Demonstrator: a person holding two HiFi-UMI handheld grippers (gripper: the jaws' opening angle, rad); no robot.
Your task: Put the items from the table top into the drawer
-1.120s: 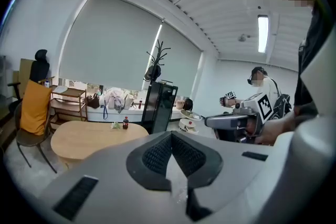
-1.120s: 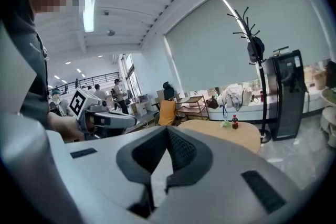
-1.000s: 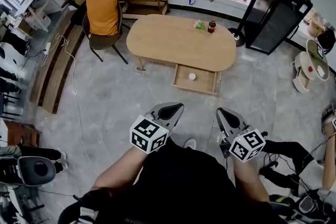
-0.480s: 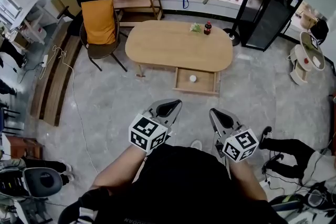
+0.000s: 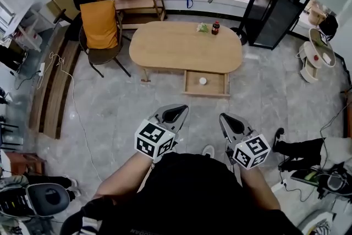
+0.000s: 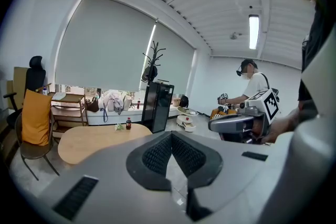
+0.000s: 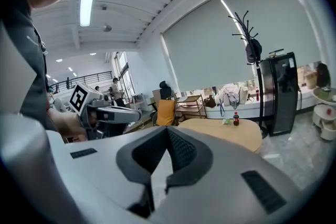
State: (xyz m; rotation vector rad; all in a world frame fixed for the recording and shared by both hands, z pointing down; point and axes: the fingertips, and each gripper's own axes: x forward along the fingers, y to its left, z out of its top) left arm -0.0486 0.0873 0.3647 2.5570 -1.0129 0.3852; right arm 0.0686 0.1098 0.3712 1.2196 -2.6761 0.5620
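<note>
Left gripper (image 5: 175, 114) lower centre, jaws together, empty, right gripper (image 5: 230, 121) beside it, jaws together, empty, open drawer (image 5: 206, 91) mid-frame, small white item (image 5: 202, 81) inside, oval table (image 5: 176, 49) above, dark bottle (image 5: 215, 28) and green item (image 5: 204, 27) at table's far edge

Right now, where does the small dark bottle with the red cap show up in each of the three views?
Head view: the small dark bottle with a red cap is at upper middle, near the far edge of the oval wooden table.
Left gripper view: left of centre, on the tabletop.
Right gripper view: right of centre, on the tabletop.
Shared landmark: the tall black cabinet stands to the bottle's right in every view.
</note>
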